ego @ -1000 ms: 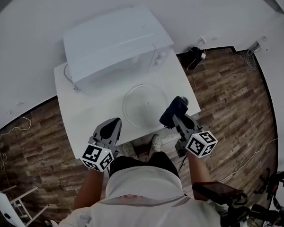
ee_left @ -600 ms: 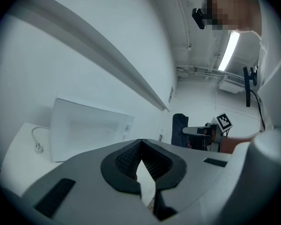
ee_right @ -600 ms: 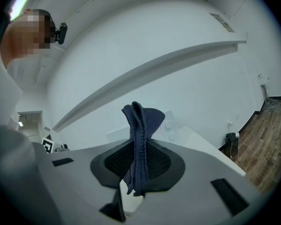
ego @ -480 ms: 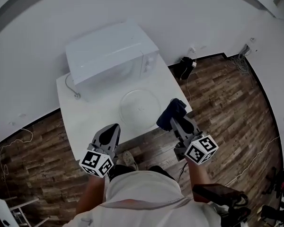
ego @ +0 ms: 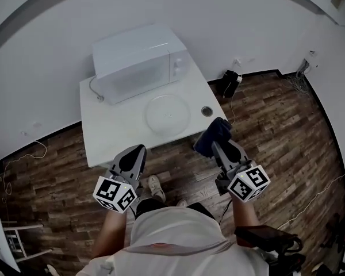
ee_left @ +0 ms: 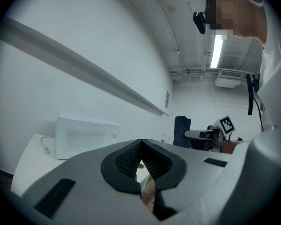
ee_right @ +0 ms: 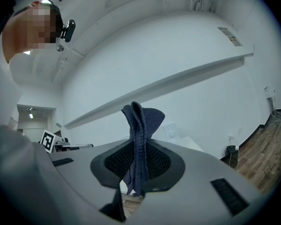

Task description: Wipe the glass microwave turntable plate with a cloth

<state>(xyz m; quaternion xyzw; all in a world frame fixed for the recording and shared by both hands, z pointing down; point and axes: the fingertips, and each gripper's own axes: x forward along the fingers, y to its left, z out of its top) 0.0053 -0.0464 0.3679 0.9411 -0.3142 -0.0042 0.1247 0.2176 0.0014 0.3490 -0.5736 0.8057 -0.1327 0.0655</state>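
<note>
Glass turntable plate (ego: 168,113) was recorded lying flat on the white surface (ego: 103,137), in front of the white microwave (ego: 139,62) and apart from both tongs. A small dark round item (ego: 206,111) was noted on the surface just to the plate's right, not touching it. A thin cable (ego: 94,91) was seen looping beside the microwave's left end. The left tongs (ego: 132,157) were held at the near edge of the surface; in the left gripper view their tips (ee_left: 140,161) were seen clenched together, with nothing caught between the black pads (ee_left: 124,158). The right tongs (ego: 218,142) were held off the near right corner of the surface, above the wooden floor (ego: 276,131). A dark blue cloth (ego: 211,132) was found gripped by them: in the right gripper view the jaws were closed on the folded fabric (ee_right: 140,121), which stood up bunched beyond the tips and hung a little below the pads. No contact between cloth and plate was observed.
</note>
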